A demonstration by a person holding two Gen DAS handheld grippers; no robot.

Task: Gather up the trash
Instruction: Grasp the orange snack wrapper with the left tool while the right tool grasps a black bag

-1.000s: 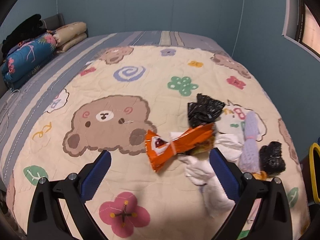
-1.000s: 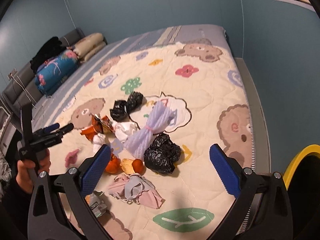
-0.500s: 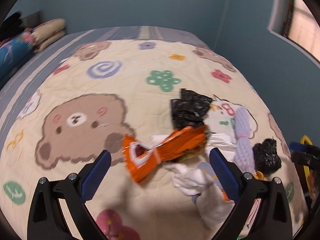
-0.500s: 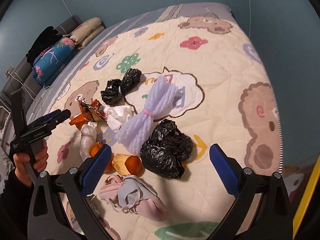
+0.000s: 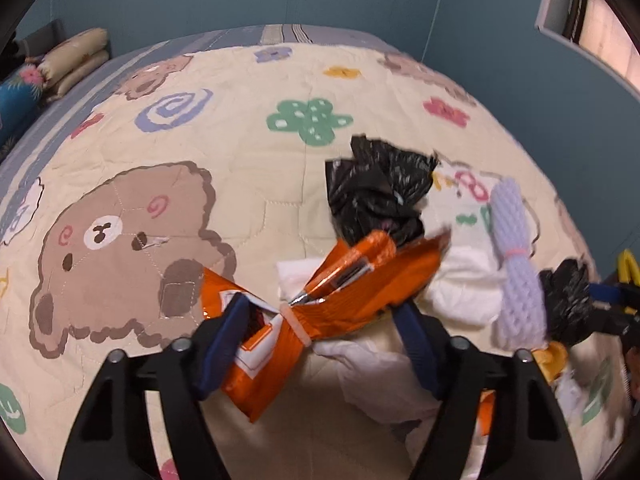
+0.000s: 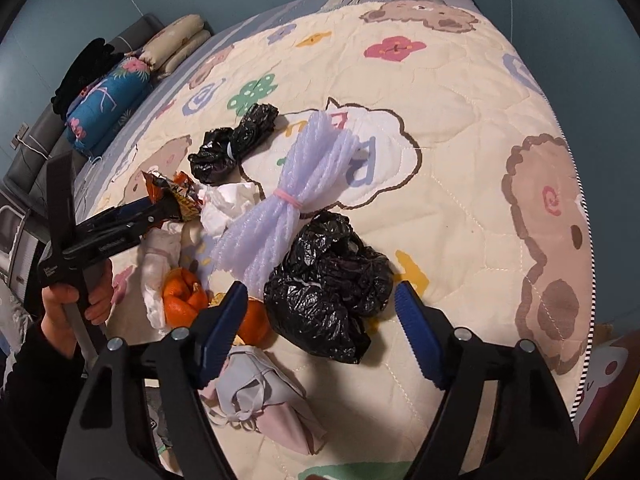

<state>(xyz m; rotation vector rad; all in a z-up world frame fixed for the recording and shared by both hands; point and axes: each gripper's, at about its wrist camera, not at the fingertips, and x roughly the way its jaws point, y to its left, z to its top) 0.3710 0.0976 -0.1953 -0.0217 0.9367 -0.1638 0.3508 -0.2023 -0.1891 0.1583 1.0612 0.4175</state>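
— Anything collected yet?
— Nothing, I'd say. The whole trash pile (image 6: 256, 240) still lies on the near right of the quilt (image 6: 460, 92).
— And the grippers?
— The left gripper (image 5: 320, 344) is closing around the orange snack bag (image 5: 320, 308), not yet pinching. The right gripper (image 6: 320, 330) is closing around the near black bag (image 6: 328, 288), pads apart from it.
— A bin?
— Only a yellow rim (image 6: 616, 440), far right; contents hidden.
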